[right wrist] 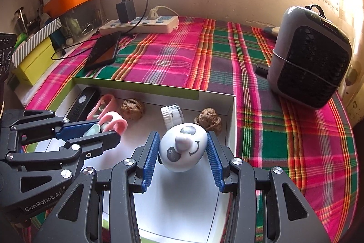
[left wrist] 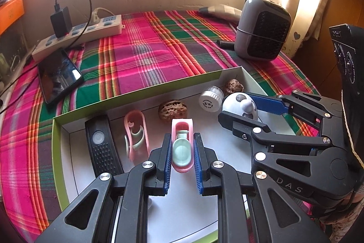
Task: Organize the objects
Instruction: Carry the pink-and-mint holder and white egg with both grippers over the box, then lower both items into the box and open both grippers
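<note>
Pink and mint plastic sat clamped between my left gripper (left wrist: pixel 182 153): a small toy clip (left wrist: pixel 182 147), both blue pads pressed to its sides, held just above the white floor of the green-edged box (left wrist: pixel 145 89). My right gripper (right wrist: pixel 183 149) had its jaws spread about halfway and closed on the white panda-faced egg toy (right wrist: pixel 183 147), one pad on each flank, also over the box floor near its right wall. Along the box's far wall lay what I had to sort with: a black remote (left wrist: pixel 102 145) at the left, a second pink clip (left wrist: pixel 136 136) just beside it, a wrinkled walnut (left wrist: pixel 173 111) near the middle, a small clear jar with a white lid (left wrist: pixel 210 99) on its side, and another walnut (left wrist: pixel 233 87) in the far right corner. The box rested on a plaid cloth (left wrist: pixel 147 56). Well beyond it I saw a phone (left wrist: pixel 59 76), a power strip (left wrist: pixel 79 35) and a grey heater (left wrist: pixel 262 29).
</note>
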